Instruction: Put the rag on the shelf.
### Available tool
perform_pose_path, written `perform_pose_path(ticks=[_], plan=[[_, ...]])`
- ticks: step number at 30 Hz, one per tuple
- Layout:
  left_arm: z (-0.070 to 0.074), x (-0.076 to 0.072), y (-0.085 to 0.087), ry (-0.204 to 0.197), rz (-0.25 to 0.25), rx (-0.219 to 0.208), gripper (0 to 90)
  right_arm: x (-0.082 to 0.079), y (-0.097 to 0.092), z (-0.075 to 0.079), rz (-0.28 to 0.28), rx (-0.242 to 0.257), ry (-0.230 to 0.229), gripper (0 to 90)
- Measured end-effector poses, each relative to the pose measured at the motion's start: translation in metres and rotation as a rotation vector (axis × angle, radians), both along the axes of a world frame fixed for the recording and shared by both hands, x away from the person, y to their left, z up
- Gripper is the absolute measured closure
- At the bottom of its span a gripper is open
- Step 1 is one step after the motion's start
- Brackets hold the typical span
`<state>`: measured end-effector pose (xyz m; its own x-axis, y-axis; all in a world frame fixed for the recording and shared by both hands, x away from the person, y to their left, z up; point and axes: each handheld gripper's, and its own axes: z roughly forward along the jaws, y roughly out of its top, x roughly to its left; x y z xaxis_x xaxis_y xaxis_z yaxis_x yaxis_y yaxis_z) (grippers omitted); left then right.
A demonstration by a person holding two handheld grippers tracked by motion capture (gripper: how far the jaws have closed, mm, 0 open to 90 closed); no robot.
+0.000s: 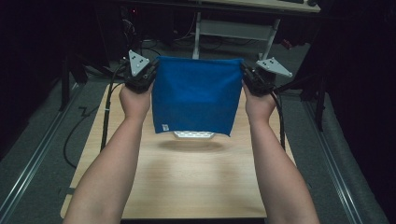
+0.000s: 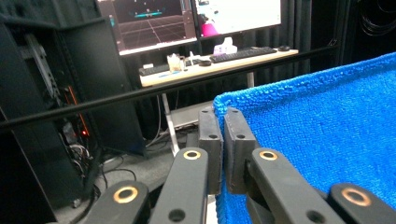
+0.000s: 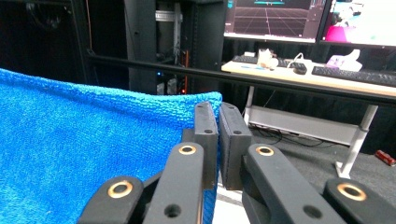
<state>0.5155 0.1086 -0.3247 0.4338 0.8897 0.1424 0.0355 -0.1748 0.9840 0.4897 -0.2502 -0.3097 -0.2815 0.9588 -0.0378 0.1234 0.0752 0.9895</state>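
While the blue terry cloth (image 1: 196, 95) hangs as a flat rectangle at the frame's centre above the pale wooden table (image 1: 187, 182), the left gripper (image 1: 150, 74) and the right gripper (image 1: 246, 77) each pinch an upper corner, black jaws clamped on nubby fabric.

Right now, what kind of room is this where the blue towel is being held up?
Probably a lab or workshop for recording handwork. A desk at the back holds big monitors and a keyboard, a dark equipment rack stands nearby, and the blue towel hangs over a plain wooden table.
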Motion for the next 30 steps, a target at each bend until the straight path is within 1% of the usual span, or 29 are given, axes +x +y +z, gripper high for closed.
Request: perform_pose_path(ticks=[1, 2, 3, 4, 5, 6, 7, 8, 9, 10, 11, 12, 13, 15, 16, 18, 19, 21, 22, 23, 24, 25, 26, 27, 28, 29, 30], plan=[[-0.008, 0.003, 0.001, 0.004, 0.001, 0.002, 87.9, 0.003, 0.001, -0.004, 0.001, 0.001, 0.000, 87.8], [-0.008, 0.003, 0.001, 0.004, 0.001, 0.002, 87.9, 0.005, 0.002, -0.006, -0.002, -0.003, 0.003, 87.8], [-0.018, 0.006, 0.001, 0.012, 0.003, 0.004, 87.9, 0.006, 0.002, -0.008, -0.003, -0.009, 0.006, 87.8], [-0.018, 0.006, 0.001, 0.012, 0.003, 0.004, 87.9, 0.006, 0.002, -0.008, -0.003, -0.009, 0.006, 87.8], [-0.029, 0.009, 0.002, 0.027, 0.011, 0.014, 87.8, 0.010, 0.004, -0.015, -0.003, -0.023, 0.012, 87.8], [-0.029, 0.009, 0.002, 0.027, 0.011, 0.014, 87.8, 0.012, 0.005, -0.020, -0.006, -0.030, 0.024, 87.8], [-0.040, 0.012, 0.003, 0.046, 0.011, 0.014, 87.6, 0.014, 0.007, -0.024, -0.008, -0.037, 0.032, 87.8], [-0.046, 0.014, 0.003, 0.059, 0.007, 0.013, 87.6, 0.016, 0.008, -0.029, -0.009, -0.042, 0.043, 87.8], [-0.051, 0.016, 0.004, 0.080, 0.002, 0.023, 87.6, 0.018, 0.008, -0.034, -0.010, -0.050, 0.059, 87.8], [-0.051, 0.016, 0.004, 0.080, 0.002, 0.023, 87.5, 0.020, 0.008, -0.039, -0.012, -0.057, 0.073, 87.8], [-0.057, 0.017, 0.004, 0.084, -0.002, 0.033, 87.5, 0.020, 0.008, -0.039, -0.012, -0.057, 0.073, 87.8], [-0.063, 0.017, 0.004, 0.090, -0.007, 0.036, 87.5, 0.022, 0.008, -0.044, -0.014, -0.054, 0.087, 87.8], [-0.075, 0.019, 0.005, 0.112, -0.014, 0.043, 87.5, 0.024, 0.009, -0.055, -0.017, -0.057, 0.109, 87.8], [-0.086, 0.019, 0.005, 0.128, -0.019, 0.047, 87.4, 0.026, 0.010, -0.065, -0.018, -0.077, 0.124, 87.7], [-0.086, 0.019, 0.005, 0.128, -0.019, 0.047, 87.4, 0.026, 0.010, -0.065, -0.018, -0.077, 0.124, 87.7], [-0.095, 0.019, 0.005, 0.145, -0.026, 0.052, 87.3, 0.027, 0.010, -0.074, -0.020, -0.089, 0.140, 87.7], [-0.104, 0.018, 0.005, 0.156, -0.030, 0.050, 87.2, 0.027, 0.009, -0.082, -0.017, -0.097, 0.158, 87.7], [-0.112, 0.017, 0.005, 0.170, -0.030, 0.054, 87.0, 0.027, 0.009, -0.090, -0.019, -0.101, 0.165, 87.7], [-0.112, 0.017, 0.005, 0.170, -0.030, 0.054, 87.0, 0.027, 0.009, -0.090, -0.019, -0.101, 0.165, 87.7], [-0.119, 0.015, 0.005, 0.181, -0.032, 0.055, 86.9, 0.025, 0.010, -0.097, -0.019, -0.098, 0.176, 87.6], [-0.119, 0.015, 0.005, 0.181, -0.032, 0.055, 86.8, 0.025, 0.010, -0.100, -0.018, -0.099, 0.179, 87.6], [-0.126, 0.014, 0.004, 0.211, -0.038, 0.063, 86.8, 0.024, 0.009, -0.104, -0.017, -0.100, 0.182, 87.6], [-0.126, 0.014, 0.004, 0.211, -0.038, 0.063, 86.7, 0.024, 0.009, -0.104, -0.017, -0.100, 0.182, 87.6], [-0.133, 0.010, 0.003, 0.208, -0.039, 0.057, 86.8, 0.022, 0.009, -0.111, -0.019, -0.095, 0.200, 87.5], [-0.133, 0.010, 0.003, 0.208, -0.039, 0.057, 86.8, 0.022, 0.009, -0.111, -0.019, -0.095, 0.200, 87.5], [-0.136, 0.009, 0.003, 0.219, -0.044, 0.053, 86.8, 0.021, 0.007, -0.119, -0.019, -0.088, 0.214, 87.5], [-0.139, 0.008, 0.002, 0.226, -0.048, 0.058, 86.8, 0.021, 0.007, -0.119, -0.019, -0.088, 0.214, 87.5]])
